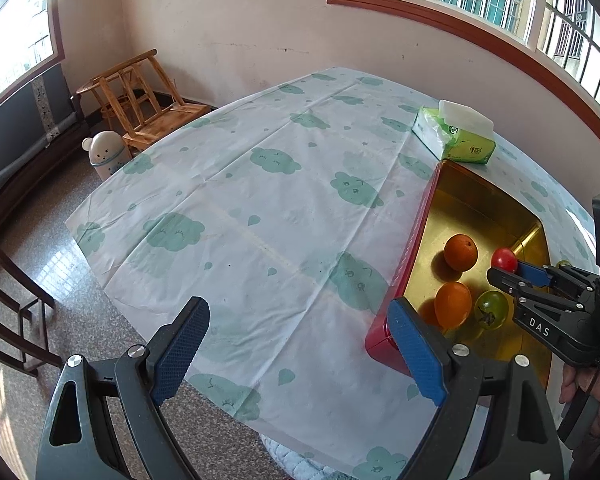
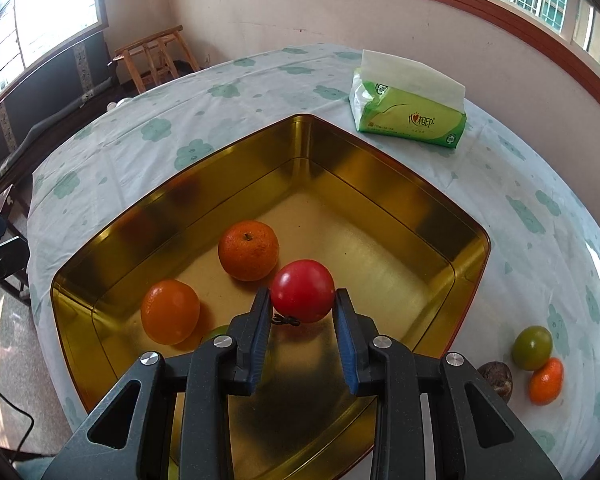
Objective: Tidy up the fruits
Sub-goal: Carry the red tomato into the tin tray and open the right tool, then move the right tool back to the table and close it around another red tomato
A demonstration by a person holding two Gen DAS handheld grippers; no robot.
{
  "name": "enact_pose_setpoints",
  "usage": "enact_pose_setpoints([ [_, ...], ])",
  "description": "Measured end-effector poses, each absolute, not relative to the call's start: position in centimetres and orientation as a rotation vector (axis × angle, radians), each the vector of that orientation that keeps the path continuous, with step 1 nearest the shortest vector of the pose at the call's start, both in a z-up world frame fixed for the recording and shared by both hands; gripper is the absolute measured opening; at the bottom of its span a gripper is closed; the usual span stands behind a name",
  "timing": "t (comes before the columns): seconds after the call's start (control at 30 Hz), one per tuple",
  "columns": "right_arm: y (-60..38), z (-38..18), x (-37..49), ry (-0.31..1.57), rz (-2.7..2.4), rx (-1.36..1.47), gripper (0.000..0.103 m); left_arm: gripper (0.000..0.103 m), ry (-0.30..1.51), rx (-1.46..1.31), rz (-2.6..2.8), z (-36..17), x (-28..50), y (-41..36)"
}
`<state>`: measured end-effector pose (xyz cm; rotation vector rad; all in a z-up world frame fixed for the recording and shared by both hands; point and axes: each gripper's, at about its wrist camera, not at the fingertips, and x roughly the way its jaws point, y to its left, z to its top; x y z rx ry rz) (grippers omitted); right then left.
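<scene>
A gold-lined tin box [image 2: 472,240] with red outer walls [image 1: 404,276] stands on the table. Inside lie two oranges [image 2: 249,250] [image 2: 170,311] and a green tomato [image 1: 491,307]. My right gripper [image 2: 302,305] is shut on a red tomato [image 2: 302,290], holding it above the box floor; the left wrist view shows the same red tomato [image 1: 505,260] at the right gripper's tips [image 1: 514,270]. My left gripper [image 1: 296,354] hangs open over the tablecloth left of the box, with nothing between its fingers. Outside the box to the right sit a green tomato [image 2: 532,347], a small orange [image 2: 546,381] and a brown fruit [image 2: 497,378].
A green tissue pack [image 2: 410,114] lies behind the box on the cloud-print tablecloth [image 1: 260,200]. Wooden chairs [image 1: 140,100], a small bear-shaped bin [image 1: 106,154] and a dark stool [image 1: 8,312] stand on the floor left of the table. A hand [image 1: 592,396] grips the right tool.
</scene>
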<state>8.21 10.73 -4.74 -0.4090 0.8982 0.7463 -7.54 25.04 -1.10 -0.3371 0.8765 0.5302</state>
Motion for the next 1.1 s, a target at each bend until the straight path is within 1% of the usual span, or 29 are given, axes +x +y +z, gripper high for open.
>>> enact_pose_setpoints([
  [0.4, 10.9, -5.2, 8.4, 0.911, 0.745, -0.401, 0.033, 0.089, 0.886, -0.33, 0.51, -1.2, -7.2, 24.5],
  [0.47, 10.8, -5.2, 8.4, 0.911, 0.747, -0.394, 0.034, 0.089, 0.888, -0.331, 0.509, -1.2, -7.2, 24.5],
  [0.53, 10.7, -5.0, 8.5, 0.911, 0.744, -0.38, 0.04, 0.089, 0.886, -0.331, 0.506, -1.2, -7.2, 24.4],
  [0.57, 10.5, -4.9, 8.5, 0.906, 0.743, -0.374, 0.041, 0.089, 0.888, -0.329, 0.506, -1.2, -7.2, 24.4],
  [0.7, 9.6, -3.3, 7.8, 0.862, 0.76, -0.338, 0.042, 0.089, 0.882, -0.323, 0.504, -0.9, -7.1, 24.2],
  [0.9, 5.4, -0.7, 5.6, 0.769, 0.754, -0.275, 0.042, 0.089, 0.868, -0.313, 0.487, -0.5, -6.8, 23.6],
  [1.1, -1.4, -0.1, 4.8, 0.764, 0.652, -0.213, 0.042, 0.089, 0.861, -0.292, 0.44, -0.1, -6.0, 22.1],
])
